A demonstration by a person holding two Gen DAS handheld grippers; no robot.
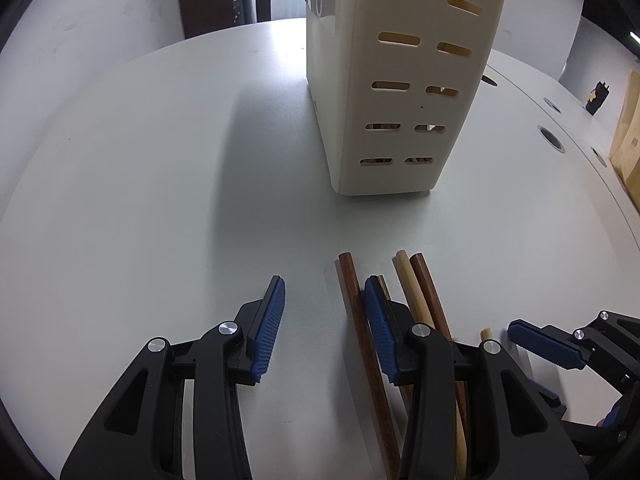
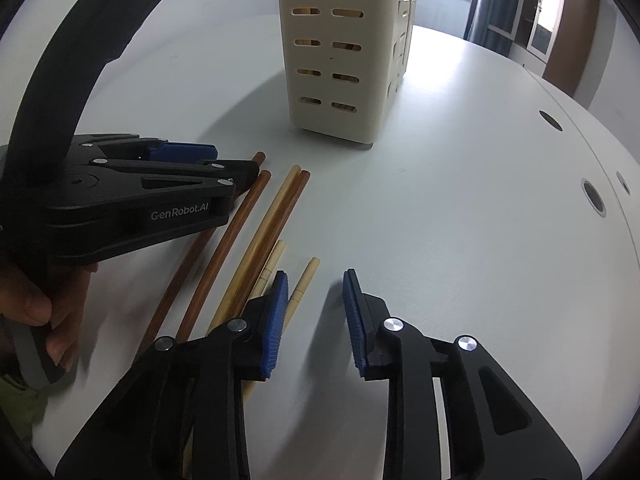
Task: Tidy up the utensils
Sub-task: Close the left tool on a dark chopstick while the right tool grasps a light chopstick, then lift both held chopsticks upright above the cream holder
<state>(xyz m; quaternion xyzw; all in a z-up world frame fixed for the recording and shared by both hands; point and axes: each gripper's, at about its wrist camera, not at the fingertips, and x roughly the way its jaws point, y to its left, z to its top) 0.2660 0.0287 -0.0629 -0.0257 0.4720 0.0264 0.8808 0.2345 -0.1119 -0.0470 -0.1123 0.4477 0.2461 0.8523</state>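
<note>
Several chopsticks lie side by side on the white table: dark brown chopsticks point(image 1: 354, 300) point(image 2: 224, 248) and pale bamboo chopsticks point(image 1: 412, 288) point(image 2: 276, 204). A cream slotted utensil holder point(image 1: 396, 92) point(image 2: 340, 52) stands upright beyond them. My left gripper point(image 1: 324, 312) is open and empty, low over the table, with one dark chopstick just inside its right finger. It also shows in the right wrist view point(image 2: 188, 160). My right gripper point(image 2: 316, 312) is open and empty, its left finger over the short pale chopsticks point(image 2: 300, 284). It shows at the right of the left wrist view point(image 1: 540, 344).
The white table point(image 1: 160, 160) has round cable holes point(image 2: 594, 196) along its right side. A cardboard box point(image 1: 628, 132) stands at the far right. A door and cabinets point(image 2: 560, 12) are behind the table.
</note>
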